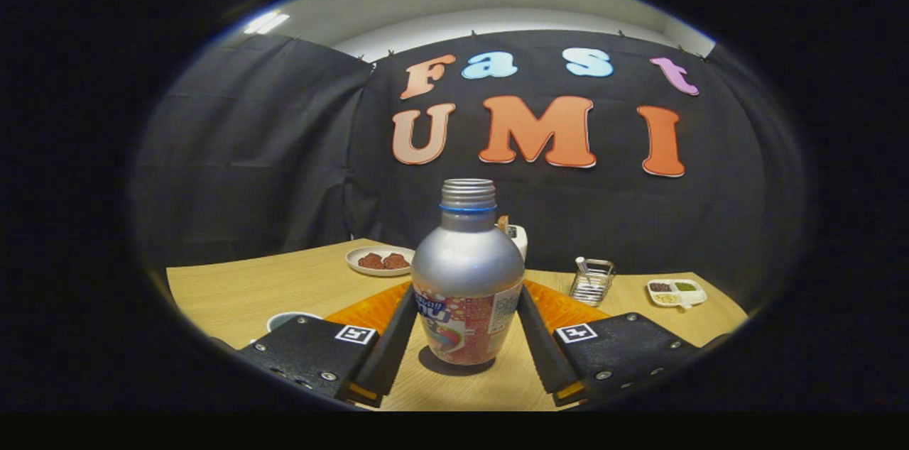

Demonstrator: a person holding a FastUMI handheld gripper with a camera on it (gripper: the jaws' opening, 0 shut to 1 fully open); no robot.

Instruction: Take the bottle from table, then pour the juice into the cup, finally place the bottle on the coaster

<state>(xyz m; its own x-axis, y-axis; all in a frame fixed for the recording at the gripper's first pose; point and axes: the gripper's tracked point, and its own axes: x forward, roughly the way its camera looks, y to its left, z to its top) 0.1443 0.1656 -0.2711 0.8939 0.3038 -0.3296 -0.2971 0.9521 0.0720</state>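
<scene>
On the wooden worktop [234, 287] the bottle [466, 280] stands upright, uncapped, my claw [466, 336] pinching its sides with both fingers.

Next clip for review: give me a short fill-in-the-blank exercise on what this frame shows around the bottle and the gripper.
1. The bottle stands upright on the table, right ____ the gripper's two fingers.
2. The bottle's threaded neck has no ____ on it.
3. Beyond the bottle lies an orange ____ on the table.
4. The plate behind the left finger holds ____ pieces of food.

Missing words: between; cap; mat; brown
</scene>
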